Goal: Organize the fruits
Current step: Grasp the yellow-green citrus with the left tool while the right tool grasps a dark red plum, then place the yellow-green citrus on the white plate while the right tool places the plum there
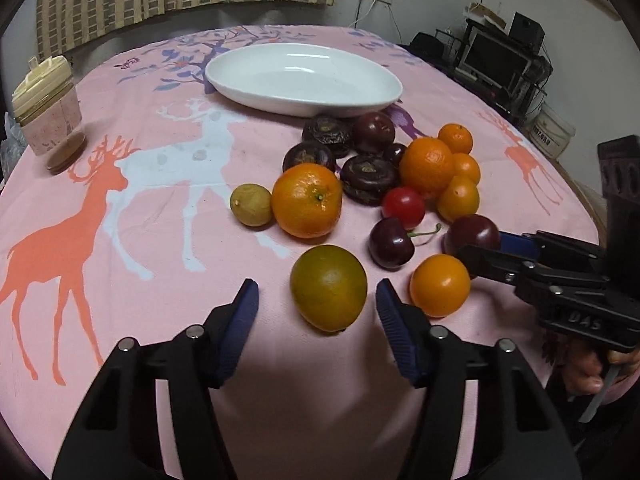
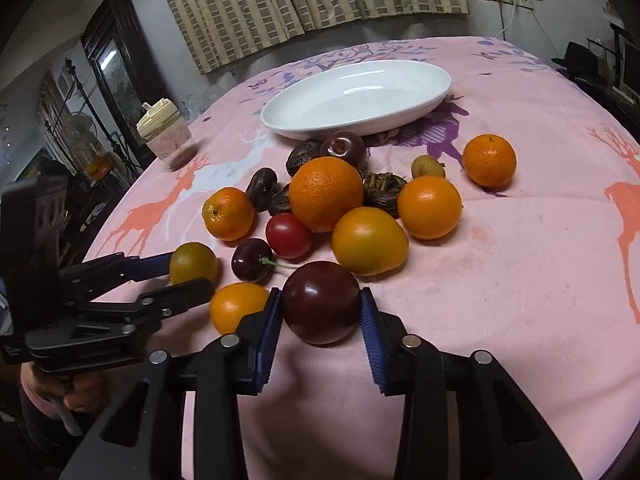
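Note:
A pile of fruit lies on the pink deer tablecloth (image 1: pixel 160 216): oranges, kumquats, cherries, dark plums and wrinkled dark fruits. An empty white oval dish (image 1: pixel 304 78) stands behind the pile, also in the right wrist view (image 2: pixel 356 98). My left gripper (image 1: pixel 318 300) is open, its fingers on either side of a green-orange citrus (image 1: pixel 328 287) without touching it. My right gripper (image 2: pixel 321 312) is shut on a dark red plum (image 2: pixel 321 307), which rests on the cloth; it shows in the left wrist view (image 1: pixel 472 236).
A lidded jar (image 1: pixel 48 114) stands at the table's far left. A small orange fruit (image 1: pixel 440 285) lies between the two grippers. A lone mandarin (image 2: pixel 489 160) sits right of the pile. Shelves with electronics (image 1: pixel 500 60) stand beyond the table's right edge.

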`<state>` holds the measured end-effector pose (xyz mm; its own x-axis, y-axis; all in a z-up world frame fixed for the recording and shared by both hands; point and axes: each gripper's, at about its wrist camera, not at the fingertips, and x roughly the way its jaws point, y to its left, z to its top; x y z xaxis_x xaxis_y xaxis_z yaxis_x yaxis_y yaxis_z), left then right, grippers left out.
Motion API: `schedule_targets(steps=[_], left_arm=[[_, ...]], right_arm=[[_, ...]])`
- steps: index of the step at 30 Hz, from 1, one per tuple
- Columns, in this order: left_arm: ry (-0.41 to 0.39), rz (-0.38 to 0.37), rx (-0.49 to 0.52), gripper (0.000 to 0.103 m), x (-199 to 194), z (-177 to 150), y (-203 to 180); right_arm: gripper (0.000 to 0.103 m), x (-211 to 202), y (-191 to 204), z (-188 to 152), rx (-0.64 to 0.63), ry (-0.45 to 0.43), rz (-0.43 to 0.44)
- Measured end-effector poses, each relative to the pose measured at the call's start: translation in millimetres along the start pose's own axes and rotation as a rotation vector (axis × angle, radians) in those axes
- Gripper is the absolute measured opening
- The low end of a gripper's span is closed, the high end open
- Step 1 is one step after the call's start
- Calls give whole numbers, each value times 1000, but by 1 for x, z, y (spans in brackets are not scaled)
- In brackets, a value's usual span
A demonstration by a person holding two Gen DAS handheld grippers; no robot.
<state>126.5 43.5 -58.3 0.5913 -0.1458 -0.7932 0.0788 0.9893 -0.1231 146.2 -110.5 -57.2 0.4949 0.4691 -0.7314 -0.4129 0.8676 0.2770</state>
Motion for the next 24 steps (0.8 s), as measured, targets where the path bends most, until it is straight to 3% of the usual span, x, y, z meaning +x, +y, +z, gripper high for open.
schedule_targets(steps=[9,12,17,20,24], left_arm=[[9,29,11,47,5,3,-5],[9,22,8,36,5,4,-7],[2,18,-8,36,-5,4,-6],[-61,3,-5,36,-24,25,-4],[-158,53,21,36,-28,85,0]], right_arm=[[38,-28,-7,-6,4,-61,-7],[38,-34,-8,-8,0,-71,-10],[39,-42,-6,0,-26,-91,-8],[39,-40,-7,32,-44,-126,-9],[39,-15,-8,93,-52,-166,-46]])
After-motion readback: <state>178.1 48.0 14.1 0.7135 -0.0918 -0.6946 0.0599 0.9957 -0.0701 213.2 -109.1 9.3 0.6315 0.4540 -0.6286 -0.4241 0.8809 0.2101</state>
